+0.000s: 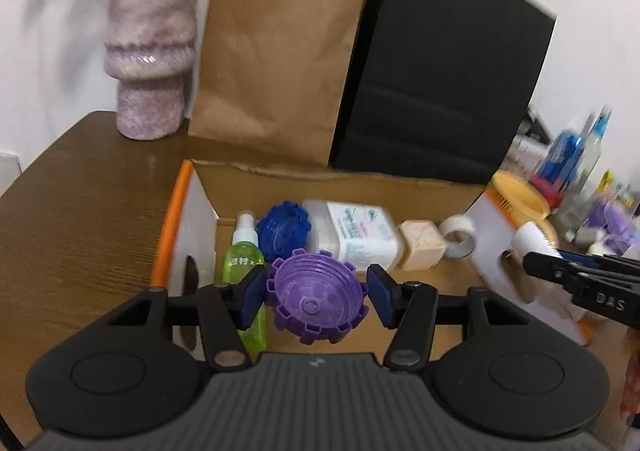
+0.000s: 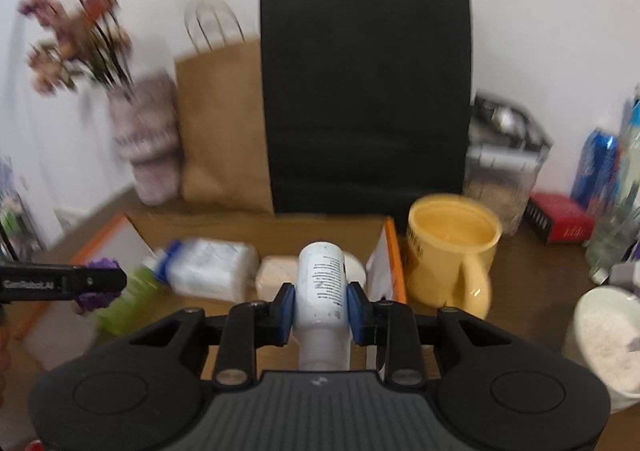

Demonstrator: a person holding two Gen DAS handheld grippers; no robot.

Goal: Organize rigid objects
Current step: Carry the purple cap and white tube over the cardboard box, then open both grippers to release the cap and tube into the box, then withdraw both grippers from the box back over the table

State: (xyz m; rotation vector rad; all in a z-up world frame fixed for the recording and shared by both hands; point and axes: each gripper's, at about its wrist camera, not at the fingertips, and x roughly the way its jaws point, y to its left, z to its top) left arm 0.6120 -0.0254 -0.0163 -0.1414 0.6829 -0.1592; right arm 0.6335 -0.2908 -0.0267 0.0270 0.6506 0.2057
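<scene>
Left tool (image 1: 316,295) clamps purple gear (image 1: 316,299); right tool (image 2: 321,307) clamps white bottle (image 2: 320,283).

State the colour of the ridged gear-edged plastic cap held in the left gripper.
Purple: the ridged gear-edged plastic cap shows best in the left wrist view.

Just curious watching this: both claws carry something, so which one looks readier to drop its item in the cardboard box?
Left, probably. The left claw holds the purple gear over the box; the right claw's white bottle sits nearer its right wall.

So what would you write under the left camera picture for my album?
Left gripper holding a purple ridged plastic gear over an open cardboard box of bottles.
</scene>
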